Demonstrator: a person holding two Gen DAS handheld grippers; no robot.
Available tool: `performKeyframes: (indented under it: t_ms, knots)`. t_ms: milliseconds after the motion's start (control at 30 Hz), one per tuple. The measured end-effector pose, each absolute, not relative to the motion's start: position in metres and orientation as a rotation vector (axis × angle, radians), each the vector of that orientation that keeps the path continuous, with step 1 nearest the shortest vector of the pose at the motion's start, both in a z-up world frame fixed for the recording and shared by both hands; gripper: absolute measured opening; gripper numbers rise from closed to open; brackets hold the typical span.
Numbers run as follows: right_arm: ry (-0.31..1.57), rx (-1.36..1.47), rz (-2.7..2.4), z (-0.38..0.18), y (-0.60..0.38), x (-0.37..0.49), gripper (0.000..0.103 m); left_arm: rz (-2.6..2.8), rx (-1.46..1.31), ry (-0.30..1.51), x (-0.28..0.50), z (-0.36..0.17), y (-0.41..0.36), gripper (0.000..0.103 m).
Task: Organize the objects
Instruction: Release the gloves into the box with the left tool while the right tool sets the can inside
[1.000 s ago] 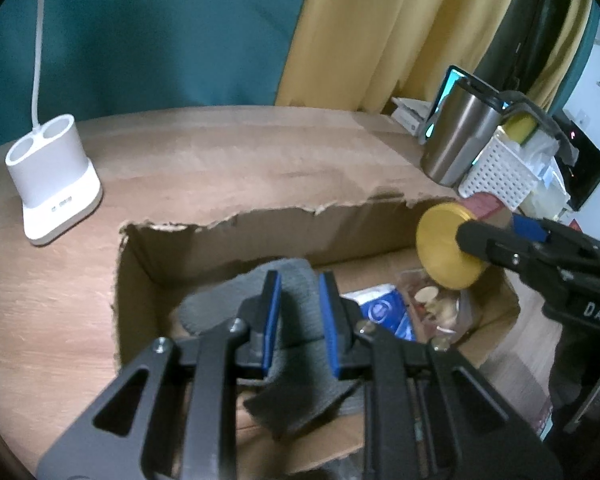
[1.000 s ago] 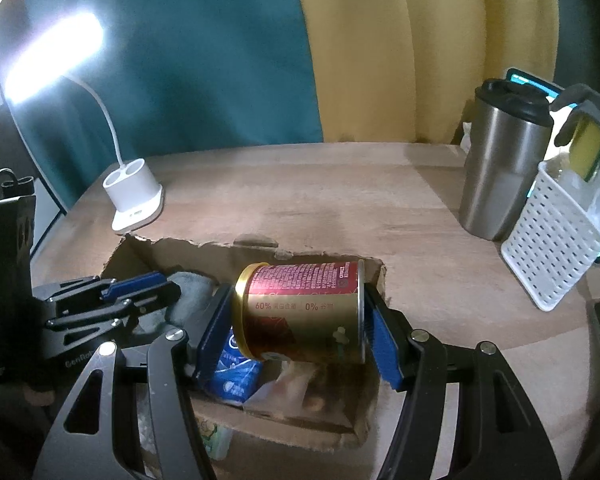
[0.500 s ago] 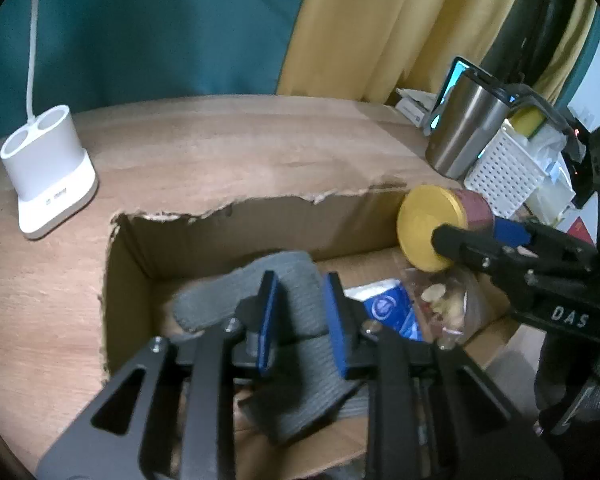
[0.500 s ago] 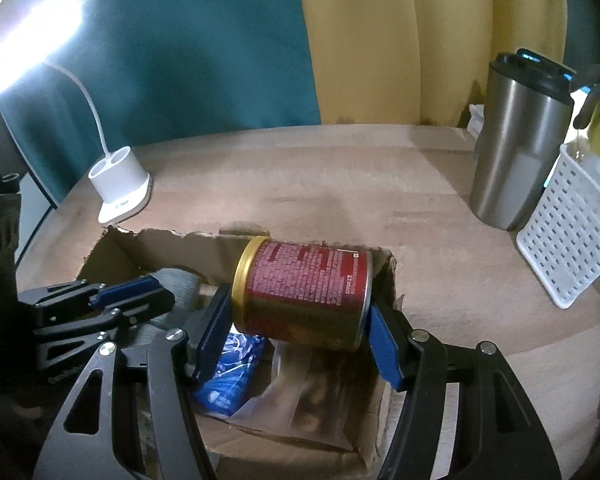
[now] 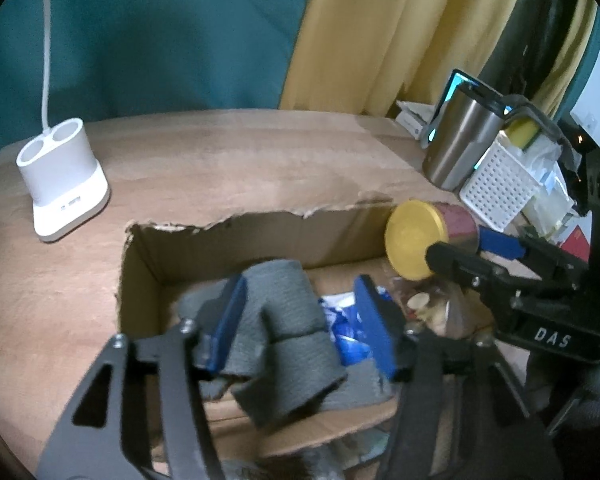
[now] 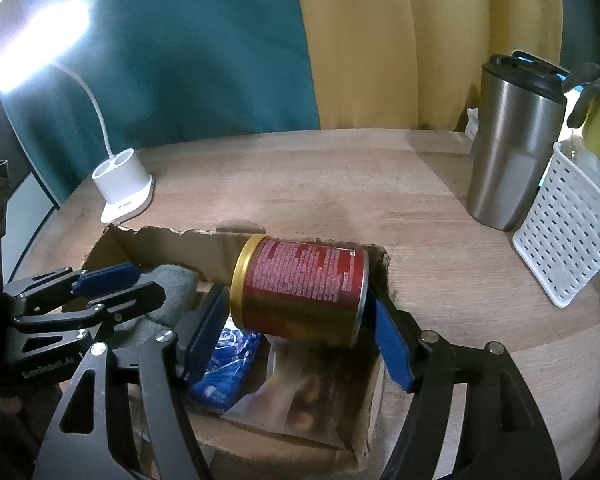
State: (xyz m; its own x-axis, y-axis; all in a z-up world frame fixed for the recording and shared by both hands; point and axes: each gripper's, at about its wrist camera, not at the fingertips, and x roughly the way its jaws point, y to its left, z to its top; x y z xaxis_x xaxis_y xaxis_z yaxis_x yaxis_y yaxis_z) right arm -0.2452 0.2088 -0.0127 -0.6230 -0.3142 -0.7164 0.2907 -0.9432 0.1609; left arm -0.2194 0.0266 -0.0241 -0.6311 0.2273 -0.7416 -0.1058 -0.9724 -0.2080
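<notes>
An open cardboard box (image 5: 260, 236) (image 6: 168, 240) stands on the wooden table. A grey cloth (image 5: 288, 344) (image 6: 172, 284) lies inside it at the left. My left gripper (image 5: 300, 320) (image 6: 100, 288) is open, its blue pads either side of the cloth. My right gripper (image 6: 300, 320) is shut on a red can with a gold lid (image 6: 300, 280) (image 5: 420, 236), held on its side over the box's right end. A blue packet (image 6: 228, 364) (image 5: 348, 332) and a clear snack bag (image 6: 296, 392) (image 5: 432, 312) lie in the box.
A white lamp base (image 5: 62, 184) (image 6: 124, 186) stands at the back left. A steel tumbler (image 6: 512, 148) (image 5: 456, 148) and a white perforated basket (image 6: 568, 236) (image 5: 500, 188) with a yellow sponge stand at the right. Teal and yellow curtains hang behind the table.
My left gripper has opened and let go of the grey cloth, which now lies in the box. My right gripper has carried the can lower, towards the box's right end.
</notes>
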Motion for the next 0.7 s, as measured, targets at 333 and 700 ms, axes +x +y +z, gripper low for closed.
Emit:
performKeyframes:
  t_ms: [333, 700]
  knots:
    - [-0.042, 1.100, -2.587, 0.000, 0.211, -0.226, 0.080, 2.695, -1.193, -0.207, -0.197, -0.008, 0.028, 0.059]
    - [-0.033, 1.065, -2.618, 0.016, 0.215, -0.197, 0.080, 2.713, -1.133, -0.207, -0.170, 0.008, 0.027, 0.059]
